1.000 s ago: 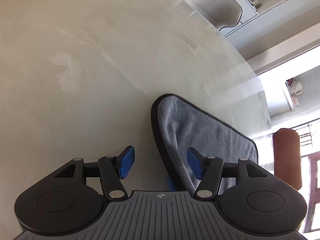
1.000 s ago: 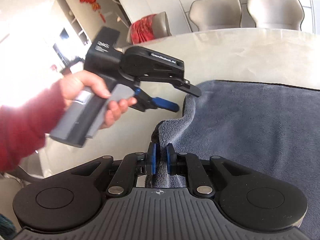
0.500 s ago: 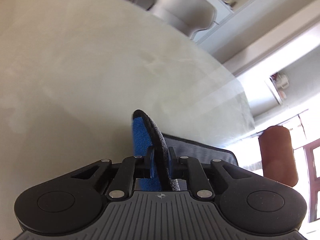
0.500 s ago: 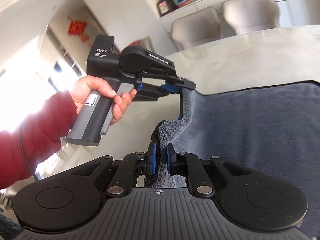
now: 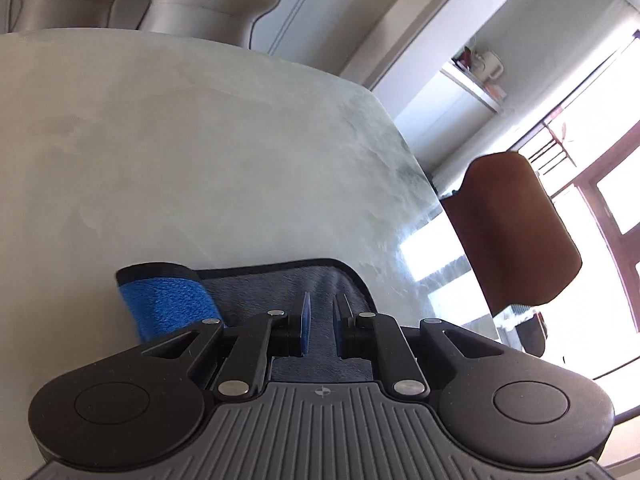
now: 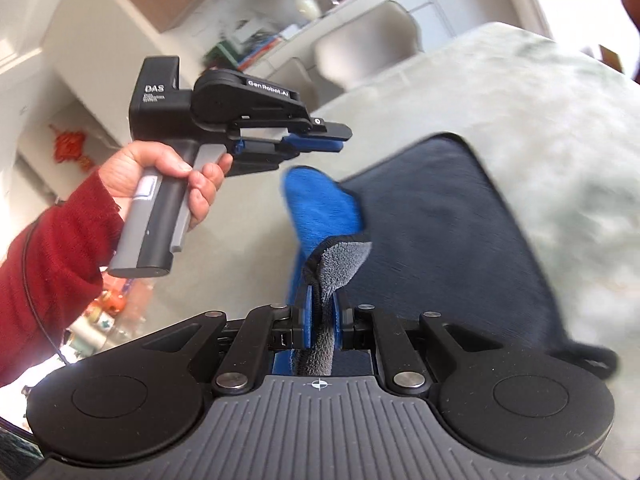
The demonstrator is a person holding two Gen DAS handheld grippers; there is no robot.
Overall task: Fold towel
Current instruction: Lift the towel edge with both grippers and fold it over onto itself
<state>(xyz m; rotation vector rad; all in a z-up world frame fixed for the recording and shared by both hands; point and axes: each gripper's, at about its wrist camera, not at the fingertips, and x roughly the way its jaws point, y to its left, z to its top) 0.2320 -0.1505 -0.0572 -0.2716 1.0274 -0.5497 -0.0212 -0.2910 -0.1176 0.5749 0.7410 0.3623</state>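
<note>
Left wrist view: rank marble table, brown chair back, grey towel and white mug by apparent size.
1. pale marble table
2-3. brown chair back and grey towel, look alike
4. white mug

A pale, marbled desk (image 5: 208, 152) fills the foreground. Beyond its far edge stand two light grey upholstered chairs (image 5: 208, 4) against a white wall. A brown chair back (image 5: 516, 236) rises beside the desk's right edge, before bright windows with dark red frames (image 5: 600, 216). Open shelves (image 6: 304, 12) hold books and ornaments; a red knot decoration (image 6: 70, 152) hangs on the wall.
</note>
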